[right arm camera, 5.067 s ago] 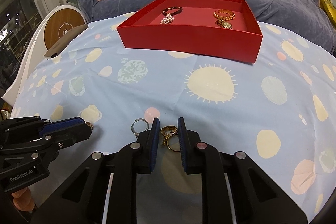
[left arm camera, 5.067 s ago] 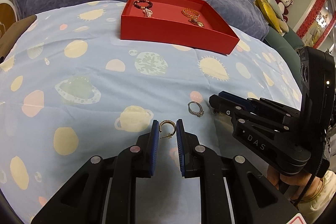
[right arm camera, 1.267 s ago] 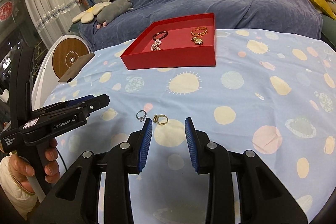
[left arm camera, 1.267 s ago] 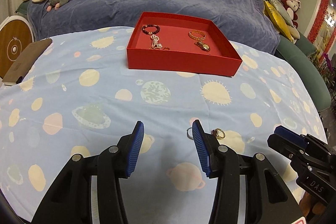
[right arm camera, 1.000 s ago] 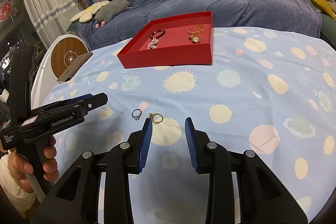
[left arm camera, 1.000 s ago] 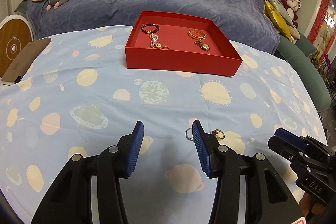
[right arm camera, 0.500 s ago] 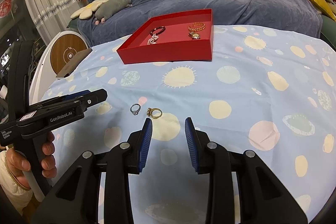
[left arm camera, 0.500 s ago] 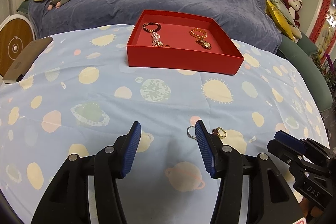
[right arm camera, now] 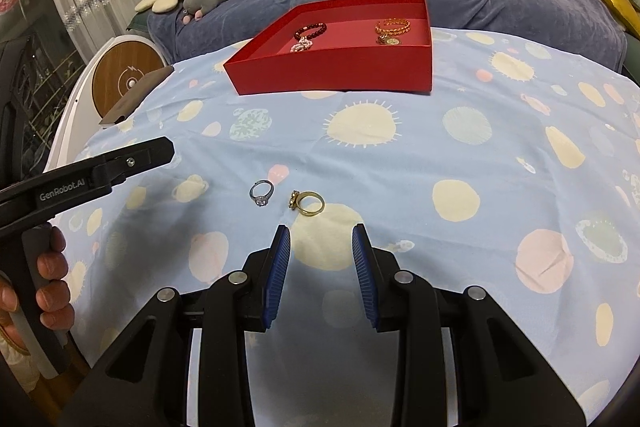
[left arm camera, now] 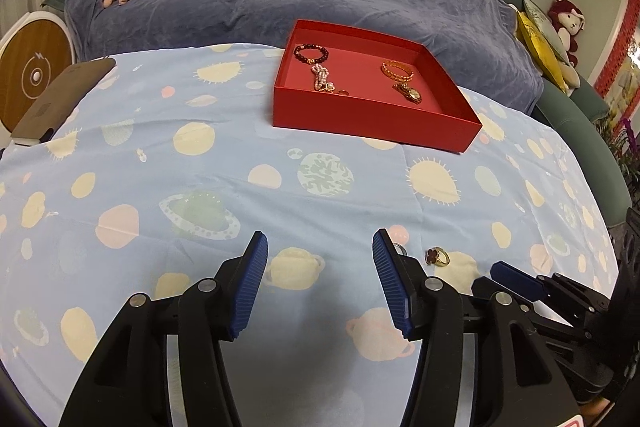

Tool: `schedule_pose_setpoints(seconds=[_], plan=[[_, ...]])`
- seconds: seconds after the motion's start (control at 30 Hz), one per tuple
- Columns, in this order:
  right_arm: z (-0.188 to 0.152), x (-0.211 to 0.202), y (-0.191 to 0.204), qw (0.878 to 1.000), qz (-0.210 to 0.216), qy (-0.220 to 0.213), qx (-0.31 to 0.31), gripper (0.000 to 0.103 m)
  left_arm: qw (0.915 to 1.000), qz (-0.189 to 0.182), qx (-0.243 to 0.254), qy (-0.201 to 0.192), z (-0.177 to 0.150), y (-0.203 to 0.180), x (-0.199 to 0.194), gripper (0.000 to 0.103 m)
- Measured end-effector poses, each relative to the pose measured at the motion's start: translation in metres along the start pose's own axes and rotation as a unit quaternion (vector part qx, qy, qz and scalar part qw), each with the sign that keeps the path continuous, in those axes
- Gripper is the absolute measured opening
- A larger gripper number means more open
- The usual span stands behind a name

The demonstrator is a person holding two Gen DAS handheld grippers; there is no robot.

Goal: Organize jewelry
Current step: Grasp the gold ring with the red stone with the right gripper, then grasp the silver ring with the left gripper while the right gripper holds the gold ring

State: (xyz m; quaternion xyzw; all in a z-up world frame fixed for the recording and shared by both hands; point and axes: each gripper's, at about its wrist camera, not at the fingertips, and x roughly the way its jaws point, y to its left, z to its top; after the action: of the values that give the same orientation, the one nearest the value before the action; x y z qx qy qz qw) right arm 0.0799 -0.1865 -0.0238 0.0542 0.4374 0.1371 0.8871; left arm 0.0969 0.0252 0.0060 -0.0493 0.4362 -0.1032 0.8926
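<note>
Taking the red tray as the landmark, it sits on the far part of the counter, which is draped in a pale blue cloth printed with suns and planets. Inside its left half lies a dark beaded bracelet with a pale pearl piece just in front of it; in its right half lie a twisted gold bangle and a small gold watch-like piece.

Well in front of the tray and to its left, the left tool hangs over the cloth with its blue pads spread wide and nothing between them; its jaws have just been opening. In the right wrist view one finger of it reaches in from the left edge, held by a hand.

Nearer than the tray, and roughly below its left half, a silver ring with a clear stone lies flat on the cloth. Just to its right, apart from it, lies a gold ring with a dark flower-shaped top.

Closer still than the rings and slightly right of the gold one, the right tool has its pads parted and grips nothing, both rings lying beyond its tips.
</note>
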Motion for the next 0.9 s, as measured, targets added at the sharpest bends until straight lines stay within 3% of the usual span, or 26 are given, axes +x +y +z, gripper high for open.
schedule_pose_setpoints(seconds=[0.43, 0.57, 0.8, 0.9], plan=[[0.010, 0.037, 0.009, 1.000, -0.016, 0.008, -0.013, 0.033, 0.9998, -0.007, -0.007, 0.016, -0.011, 0.017, -0.001, 0.052], [0.010, 0.040, 0.015, 0.999, -0.023, 0.003, -0.026, 0.025, 0.9997, -0.008, -0.006, 0.020, -0.013, 0.016, 0.001, 0.052], [0.011, 0.030, 0.010, 1.000, -0.022, -0.003, -0.019, 0.023, 0.9994, -0.011, 0.006, 0.032, -0.015, 0.004, 0.011, 0.053], [0.012, 0.017, 0.004, 1.000, -0.021, -0.009, -0.011, 0.023, 0.9993, -0.011, 0.011, 0.034, -0.015, -0.006, 0.018, 0.060]])
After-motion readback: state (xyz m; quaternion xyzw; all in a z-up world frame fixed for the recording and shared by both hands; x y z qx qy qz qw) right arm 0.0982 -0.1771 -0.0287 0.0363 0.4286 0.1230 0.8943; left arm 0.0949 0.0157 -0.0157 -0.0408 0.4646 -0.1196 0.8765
